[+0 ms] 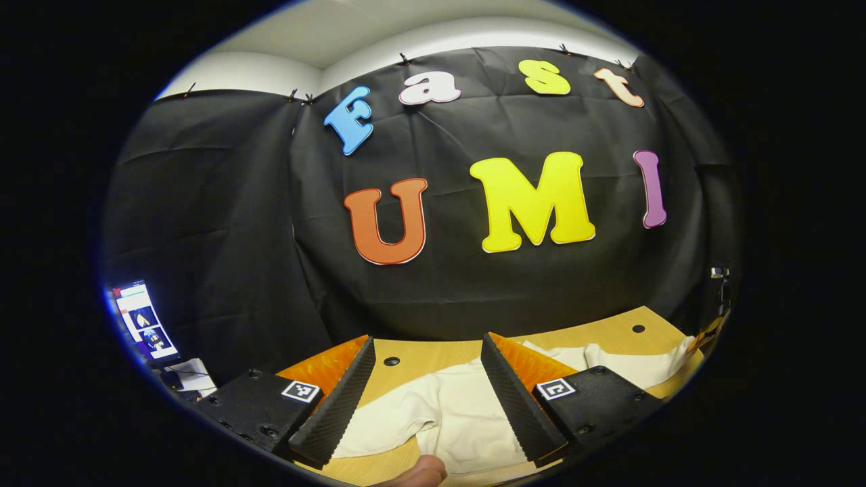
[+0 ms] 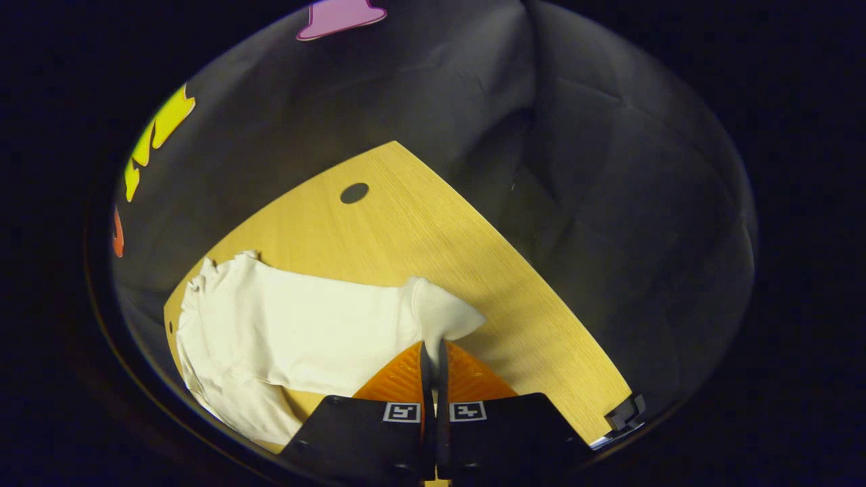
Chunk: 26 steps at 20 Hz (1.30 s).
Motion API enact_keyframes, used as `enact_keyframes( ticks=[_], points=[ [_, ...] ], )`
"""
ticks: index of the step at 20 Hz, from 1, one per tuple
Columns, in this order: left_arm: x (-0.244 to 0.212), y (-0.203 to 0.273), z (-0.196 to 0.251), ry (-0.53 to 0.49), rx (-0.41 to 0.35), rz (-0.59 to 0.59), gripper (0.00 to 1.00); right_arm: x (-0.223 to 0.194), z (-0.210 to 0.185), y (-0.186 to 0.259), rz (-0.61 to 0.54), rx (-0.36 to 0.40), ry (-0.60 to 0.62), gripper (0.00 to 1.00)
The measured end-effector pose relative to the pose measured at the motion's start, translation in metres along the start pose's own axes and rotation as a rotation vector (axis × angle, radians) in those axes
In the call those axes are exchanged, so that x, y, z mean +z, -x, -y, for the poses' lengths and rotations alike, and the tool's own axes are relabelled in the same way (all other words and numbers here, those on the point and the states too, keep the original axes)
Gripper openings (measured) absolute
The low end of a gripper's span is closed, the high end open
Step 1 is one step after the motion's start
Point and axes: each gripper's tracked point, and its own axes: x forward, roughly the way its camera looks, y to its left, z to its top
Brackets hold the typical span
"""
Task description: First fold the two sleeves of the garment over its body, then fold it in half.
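Cream garment [image 2: 291,331] lies spread on the wooden table [image 2: 433,230], rumpled, body running toward the table's far-left edge in the right gripper view. One sleeve end [image 2: 443,314] is pulled up off the table surface, bunched where it meets the right tongs [image 2: 433,355]. Those tongs are closed tight, both fingers pinching the sleeve fabric between them, cloth puffing out just past the tips.

Left gripper view: same garment [image 1: 446,412] seen low on the table [image 1: 609,335], wrinkled, a fold of it trailing off to the right edge. Left tongs [image 1: 426,399] gape wide, nothing between the fingers; they hang above the cloth, garment visible through the gap. Contact with the cloth can't be told from this angle. A fingertip [image 1: 423,470] of the person shows at the bottom edge, just beside the fabric.

Table has round dark holes [image 2: 354,193] near its far corner. Black cloth wall [image 1: 473,284] behind the table. A lit screen [image 1: 143,321] sits off at far left, beyond the table.
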Motion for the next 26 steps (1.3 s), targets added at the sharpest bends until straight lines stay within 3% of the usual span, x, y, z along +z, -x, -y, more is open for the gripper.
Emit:
enact_keyframes(
  ticks=[6, 12, 16, 22, 26],
  points=[
    [-0.012, -0.012, -0.018, 0.019, -0.058, 0.007, 1.00, 0.035, -0.119, 0.064, 0.112, 0.127, 0.145, 0.01],
    [-0.032, -0.021, -0.051, 0.007, -0.093, 0.011, 1.00, 0.015, -0.268, 0.103, 0.152, 0.252, 0.318, 0.01],
    [-0.051, -0.028, -0.078, 0.025, -0.094, -0.003, 1.00, -0.031, -0.367, 0.120, 0.117, 0.344, 0.440, 0.01],
    [-0.092, -0.035, -0.113, 0.046, -0.072, -0.067, 1.00, -0.131, -0.514, 0.127, 0.072, 0.486, 0.666, 0.01],
    [-0.120, -0.034, -0.138, 0.063, -0.049, -0.107, 1.00, -0.208, -0.571, 0.103, -0.029, 0.497, 0.786, 0.01]
  ],
)
